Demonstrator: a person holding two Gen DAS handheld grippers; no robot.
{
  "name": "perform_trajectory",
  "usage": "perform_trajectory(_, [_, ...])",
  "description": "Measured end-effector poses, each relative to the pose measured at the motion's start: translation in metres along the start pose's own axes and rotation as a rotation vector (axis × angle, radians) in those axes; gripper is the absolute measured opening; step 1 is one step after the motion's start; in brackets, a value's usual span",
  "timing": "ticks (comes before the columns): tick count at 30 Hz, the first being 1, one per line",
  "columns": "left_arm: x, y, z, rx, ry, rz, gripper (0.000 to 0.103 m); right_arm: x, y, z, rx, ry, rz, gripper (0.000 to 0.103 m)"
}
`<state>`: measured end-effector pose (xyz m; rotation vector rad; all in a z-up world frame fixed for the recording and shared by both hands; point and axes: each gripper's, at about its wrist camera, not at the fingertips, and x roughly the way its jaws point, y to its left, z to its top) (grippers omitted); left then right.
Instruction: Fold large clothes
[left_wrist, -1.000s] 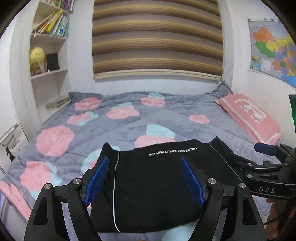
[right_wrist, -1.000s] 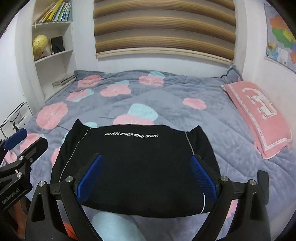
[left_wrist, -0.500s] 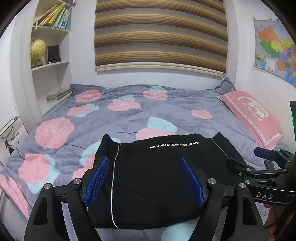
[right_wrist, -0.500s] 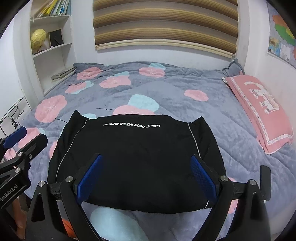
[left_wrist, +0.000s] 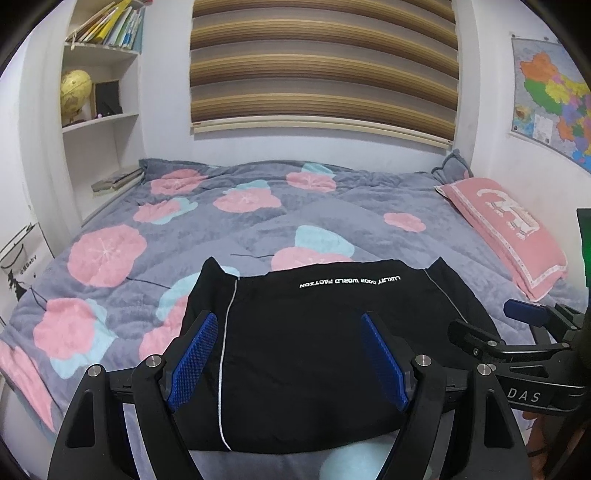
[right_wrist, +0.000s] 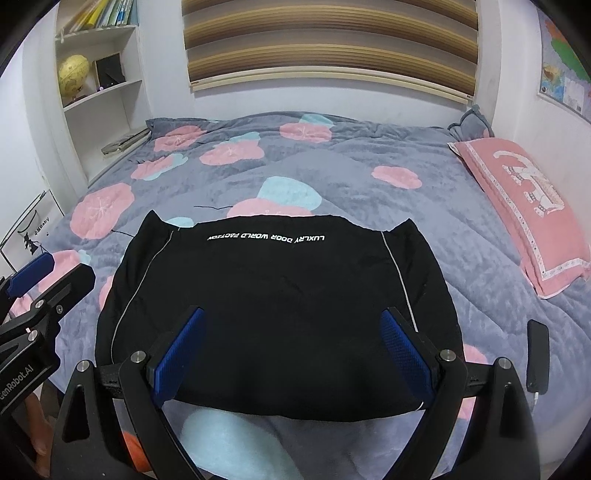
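Note:
A black garment with thin white side stripes and a line of white lettering lies folded into a flat rectangle on the near part of the bed; it also shows in the right wrist view. My left gripper is open and empty, held above the garment's near edge. My right gripper is open and empty, also above the near edge. Each gripper shows at the side of the other's view: the right one and the left one.
The bed has a grey quilt with pink and blue flowers. A pink pillow lies at the right by the wall. White shelves with books and a globe stand at the left. A black phone lies at the quilt's right near edge.
Both grippers have drawn back and risen a little from the garment, so more of the bed shows. The garment has not moved. Both stay open.

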<state>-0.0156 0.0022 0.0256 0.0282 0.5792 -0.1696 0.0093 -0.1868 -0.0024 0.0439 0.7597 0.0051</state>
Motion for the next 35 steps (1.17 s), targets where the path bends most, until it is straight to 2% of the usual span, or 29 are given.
perform_trajectory(22, [0.0044,-0.0011,-0.0051,-0.003,0.028,-0.009,0.080,0.0057,0.0031,-0.0038,-0.003,0.026,0.012,0.096])
perform_trajectory(28, [0.0057,-0.0023,-0.0052,0.014,0.019,0.015,0.080,0.0073,0.0033,-0.0050,-0.002,0.030,0.013,0.096])
perform_trajectory(33, [0.0043,-0.0072,-0.0068,0.059,-0.016,0.077,0.080,0.0100,0.0014,-0.0073,-0.007,0.038,0.016,0.096])
perform_trajectory(35, [0.0052,-0.0069,-0.0066,0.060,-0.007,0.061,0.080,0.0104,0.0009,-0.0073,-0.007,0.038,0.016,0.096])
